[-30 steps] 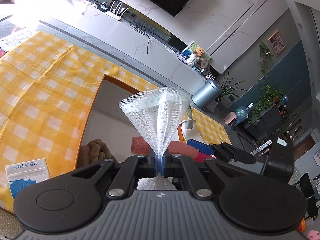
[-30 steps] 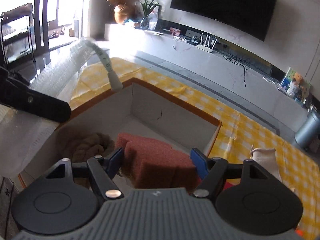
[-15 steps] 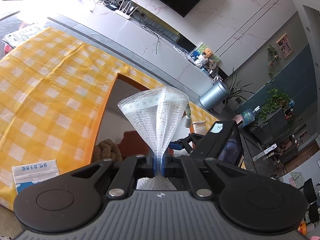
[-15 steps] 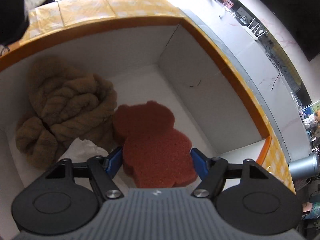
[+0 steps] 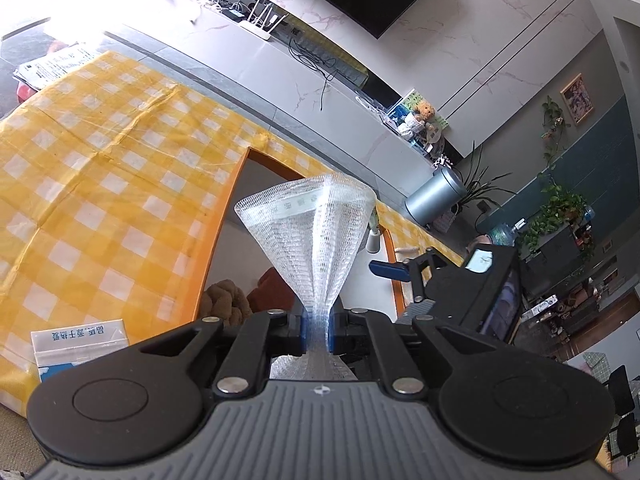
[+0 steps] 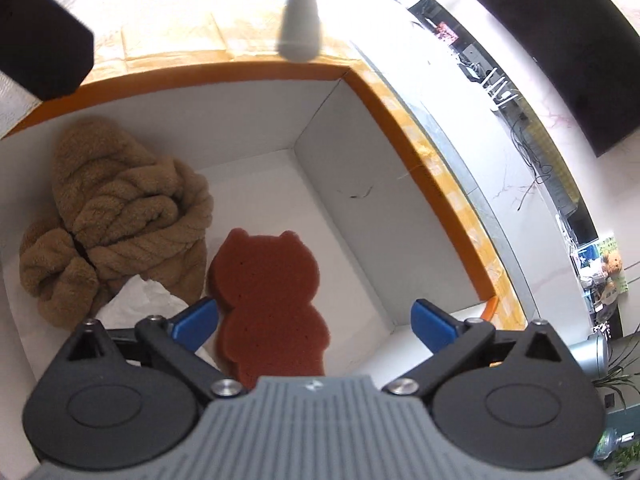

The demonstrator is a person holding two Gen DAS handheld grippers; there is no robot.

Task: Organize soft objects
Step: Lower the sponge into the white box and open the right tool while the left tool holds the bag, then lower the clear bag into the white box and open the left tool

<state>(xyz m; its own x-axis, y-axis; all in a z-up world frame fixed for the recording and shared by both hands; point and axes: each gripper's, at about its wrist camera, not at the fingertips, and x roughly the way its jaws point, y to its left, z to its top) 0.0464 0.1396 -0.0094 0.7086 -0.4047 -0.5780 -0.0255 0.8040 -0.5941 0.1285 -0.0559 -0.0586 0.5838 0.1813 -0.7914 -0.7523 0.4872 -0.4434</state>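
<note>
My left gripper (image 5: 318, 328) pinches a white mesh net (image 5: 308, 232), which fans out above the pads; its jaws are opening, with the net still between them. It hovers over the near end of an orange-rimmed white box (image 5: 218, 240). My right gripper (image 6: 316, 316) reaches down into the box (image 6: 380, 220), jaws opening wide. A red-brown bear-shaped sponge (image 6: 268, 292) lies flat on the box floor between the blue fingertips (image 6: 196, 320), untouched by the pads. Beside the sponge sits a bunched brown towel (image 6: 116, 208), with crumpled white paper (image 6: 140, 304) at its near edge.
The box stands on a yellow checked tablecloth (image 5: 100, 180). A tissue packet (image 5: 80, 344) lies near the table's front left corner. A small white piece (image 5: 374, 242) hangs by the net's right edge. Beyond the table run a long TV bench and a grey bin (image 5: 434, 196).
My right gripper has dipped into the box, rolled, and spread its jaws off the sponge, which now lies on the box floor. My left gripper has hardly moved and still holds the net.
</note>
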